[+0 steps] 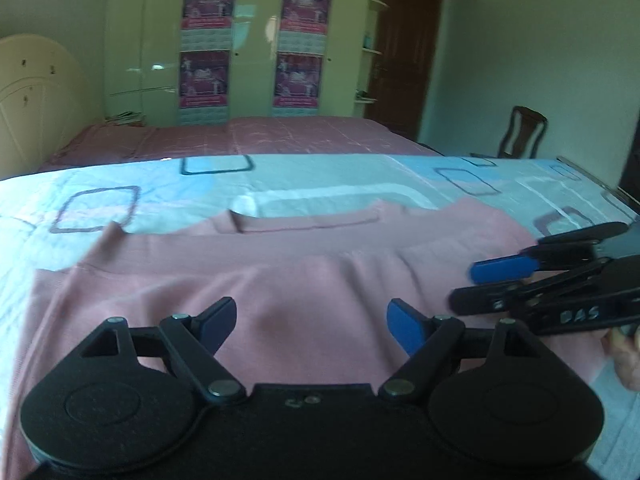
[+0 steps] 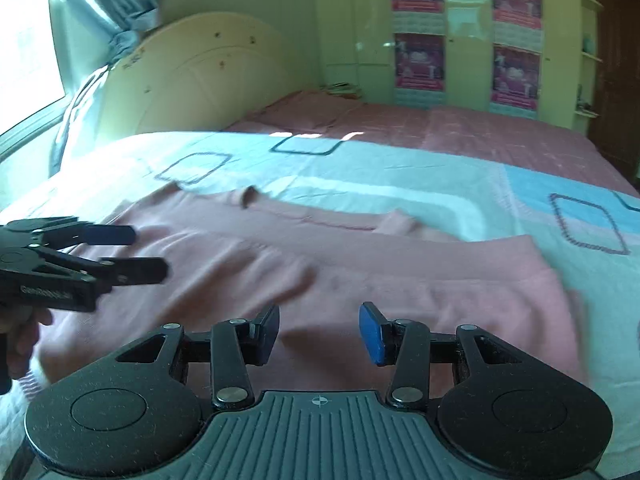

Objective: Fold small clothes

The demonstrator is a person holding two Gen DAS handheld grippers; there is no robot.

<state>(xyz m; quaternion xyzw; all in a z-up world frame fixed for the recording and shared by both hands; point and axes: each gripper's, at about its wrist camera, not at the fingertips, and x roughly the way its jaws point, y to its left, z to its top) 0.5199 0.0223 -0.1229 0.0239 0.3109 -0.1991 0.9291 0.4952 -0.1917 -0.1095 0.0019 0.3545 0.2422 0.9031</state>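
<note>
Pink garment (image 1: 280, 280) lies spread on my blue patterned bedsheet (image 1: 320, 176), neckline at the far edge, so I judge no fold is set yet. Both tools hover over its near hem, probably lining up a grasp. My left gripper (image 1: 310, 326) has its jaws spread and grasps nothing. My right gripper (image 2: 318, 334) is likewise parted and bare, pads above the cloth.

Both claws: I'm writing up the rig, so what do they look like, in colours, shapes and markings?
Each is matte black plastic. The left claw and right claw both have two round discs at the base, linked arms with silver pivot bolts, and blue pads inside the fingers. The right one's base is ribbed grey with a small crosshair mark. Pale lettering runs along each body's side, too blurred to read.
</note>
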